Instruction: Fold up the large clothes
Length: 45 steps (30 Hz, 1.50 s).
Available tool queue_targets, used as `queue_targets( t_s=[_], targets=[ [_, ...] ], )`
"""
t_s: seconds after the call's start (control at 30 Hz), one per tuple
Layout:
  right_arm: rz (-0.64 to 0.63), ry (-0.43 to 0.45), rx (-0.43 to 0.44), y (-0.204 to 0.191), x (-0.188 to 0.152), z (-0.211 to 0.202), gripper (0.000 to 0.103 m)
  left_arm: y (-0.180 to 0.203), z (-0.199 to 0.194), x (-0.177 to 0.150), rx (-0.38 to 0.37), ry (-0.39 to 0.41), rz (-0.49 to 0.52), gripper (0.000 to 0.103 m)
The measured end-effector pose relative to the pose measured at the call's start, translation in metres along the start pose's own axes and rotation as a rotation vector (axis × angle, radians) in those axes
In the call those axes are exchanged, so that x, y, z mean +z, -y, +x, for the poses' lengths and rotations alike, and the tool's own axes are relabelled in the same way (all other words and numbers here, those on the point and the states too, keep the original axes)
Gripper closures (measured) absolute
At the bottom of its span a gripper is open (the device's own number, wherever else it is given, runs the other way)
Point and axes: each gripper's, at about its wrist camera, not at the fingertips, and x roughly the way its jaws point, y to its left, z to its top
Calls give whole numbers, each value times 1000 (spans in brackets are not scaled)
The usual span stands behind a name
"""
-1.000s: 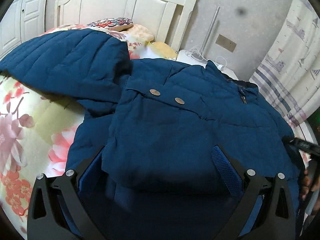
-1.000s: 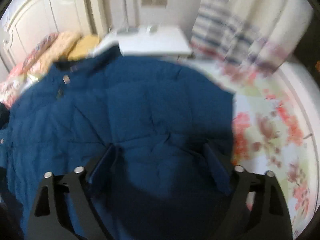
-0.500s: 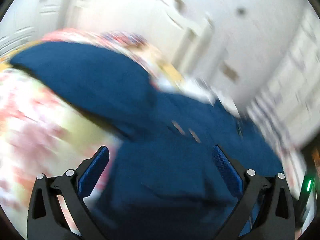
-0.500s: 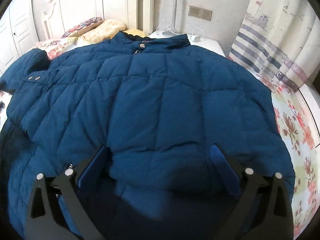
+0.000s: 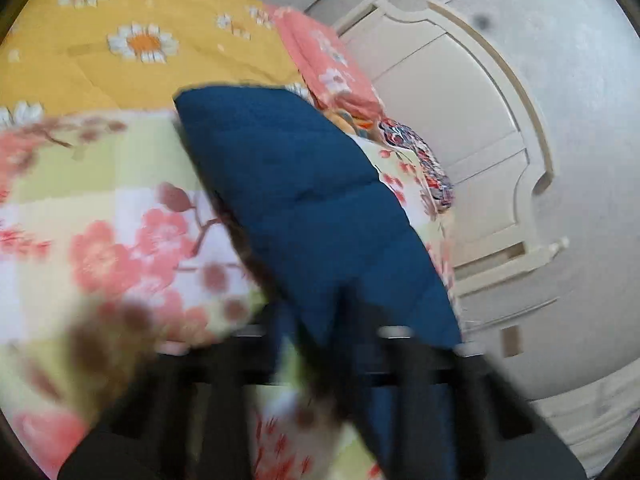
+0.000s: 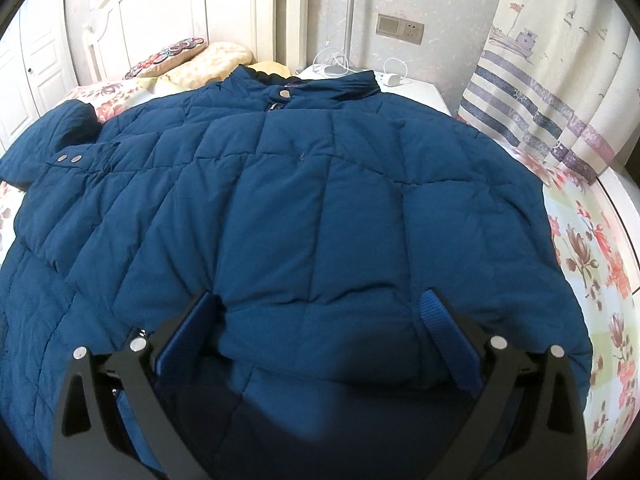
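Note:
A large dark blue quilted jacket lies spread on the bed, collar towards the headboard. My right gripper is open, its blue pads straddling the jacket's lower hem fold. In the blurred left wrist view, one blue sleeve stretches across the floral bedspread away from my left gripper. Its fingers look close together on the sleeve's near end, but the blur hides the grip.
The floral bedspread covers the bed, with a yellow daisy quilt and pillows near the white headboard. A white bedside table with cables and a striped curtain stand at the right.
My left gripper swung left and rotated from over the jacket body to the outstretched sleeve, and its jaws narrowed. The right gripper's view steadied over the hem, jaws still open.

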Motion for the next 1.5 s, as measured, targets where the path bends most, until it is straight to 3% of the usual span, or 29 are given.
queue_targets(
  t_s=[0.07, 0.13, 0.2, 0.27, 0.3, 0.33, 0.43, 0.53, 0.6, 0.67, 0.73, 0.8, 0.9, 0.93, 0.97, 1.03, 1.07, 1.13, 1.2, 1.27, 1.37, 1.4, 1.43, 1.5],
  targets=[
    [1, 2, 0, 0, 0, 0, 2, 16, -6, -6, 12, 53, 46, 101],
    [15, 17, 4, 1, 0, -2, 3, 55, -33, -25, -18, 166, 190, 102],
    [68, 58, 3, 9, 0, -9, 9, 103, -57, -53, -79, 219, 343, 103],
    [201, 140, 40, 32, -3, -22, 10, 149, -78, -92, -146, 238, 509, 103],
    [259, 173, 46, 41, -5, -27, 10, 181, -91, -127, -199, 232, 637, 103],
    [341, 221, 46, 55, -9, -34, 10, 194, -98, -148, -224, 226, 698, 103],
    [507, 327, 45, 87, -19, -49, 10, 251, -108, -271, -319, 126, 1019, 103],
    [609, 408, 22, 111, -29, -61, 9, 265, -93, -372, -308, 24, 1240, 102],
    [671, 445, 12, 126, -36, -66, 8, 260, -67, -445, -256, -86, 1411, 102],
    [717, 450, 21, 137, -42, -67, 8, 245, -33, -506, -153, -225, 1566, 86],
    [750, 439, 43, 144, -46, -64, 8, 232, -26, -533, -78, -143, 1683, 85],
    [750, 431, 49, 145, -45, -61, 8, 234, -31, -533, -87, -148, 1693, 82],
    [717, 430, 49, 140, -42, -60, 8, 235, -42, -525, -140, -179, 1722, 52],
    [710, 429, 47, 139, -42, -60, 9, 234, -50, -528, -157, -161, 1756, 33],
    [701, 429, 46, 138, -42, -60, 9, 229, -67, -533, -188, -88, 1818, 15],
    [692, 427, 45, 136, -41, -59, 9, 208, -98, -543, -247, 97, 1933, 4],
    [692, 424, 46, 136, -41, -58, 9, 203, -108, -551, -264, 145, 1985, 4],
    [695, 420, 47, 136, -41, -58, 9, 195, -122, -563, -296, 170, 2091, 4],
    [694, 419, 43, 136, -41, -58, 9, 188, -137, -559, -339, 175, 2089, 4],
    [685, 422, 38, 134, -42, -60, 9, 186, -153, -539, -386, 206, 1987, 4],
    [655, 420, 34, 129, -40, -60, 9, 186, -151, -474, -366, 162, 1666, 4],
    [644, 417, 32, 127, -39, -59, 9, 185, -142, -446, -320, 142, 1539, 4],
    [624, 413, 28, 123, -37, -59, 9, 182, -124, -409, -192, 136, 1357, 5],
    [591, 410, 24, 117, -34, -58, 9, 170, -102, -361, -24, 134, 1131, 7]
  ],
)
